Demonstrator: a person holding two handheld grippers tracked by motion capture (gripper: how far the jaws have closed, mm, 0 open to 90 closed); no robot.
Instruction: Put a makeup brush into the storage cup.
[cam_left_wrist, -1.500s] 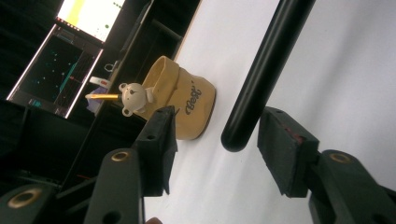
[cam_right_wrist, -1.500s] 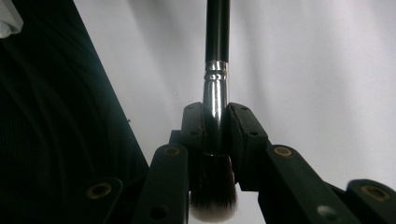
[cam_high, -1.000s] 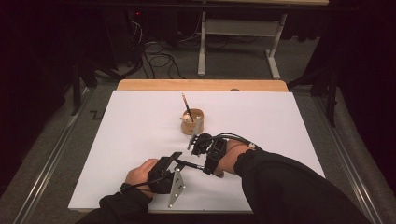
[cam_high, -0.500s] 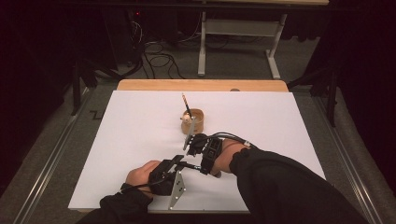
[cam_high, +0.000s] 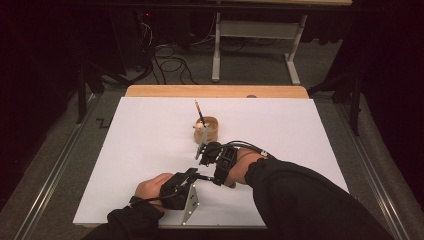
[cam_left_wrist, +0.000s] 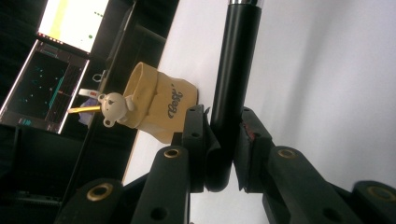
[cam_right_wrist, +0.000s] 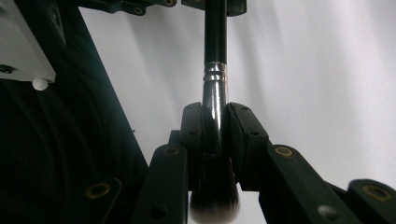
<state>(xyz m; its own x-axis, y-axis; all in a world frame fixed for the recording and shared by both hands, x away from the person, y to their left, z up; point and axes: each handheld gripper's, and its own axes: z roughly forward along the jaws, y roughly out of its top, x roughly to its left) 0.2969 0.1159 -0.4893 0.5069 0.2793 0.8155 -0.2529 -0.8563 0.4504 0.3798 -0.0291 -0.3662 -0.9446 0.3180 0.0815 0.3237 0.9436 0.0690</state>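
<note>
A black-handled makeup brush (cam_high: 202, 176) hangs level over the white sheet, between my two grippers. My right gripper (cam_right_wrist: 215, 126) is shut on its silver ferrule (cam_right_wrist: 215, 93), and the bristles (cam_right_wrist: 215, 201) poke out behind the jaws. My left gripper (cam_left_wrist: 224, 135) has just been closing on the end of the black handle (cam_left_wrist: 233, 70), and both pads now press on it. In the high view the left gripper (cam_high: 190, 175) faces the right gripper (cam_high: 215, 177) near the table's front edge.
A tan cup (cam_high: 207, 129) with a small bear figure (cam_left_wrist: 112, 108) stands just beyond the hands, with a thin stick (cam_high: 199, 111) leaning in it. The white sheet (cam_high: 125, 150) covers the table, and a wooden strip (cam_high: 215, 91) runs along the far edge. Monitors (cam_left_wrist: 56, 70) glow beyond.
The left gripper's jaws have narrowed onto the brush handle. Both hands stay where they were, with the brush still between them.
</note>
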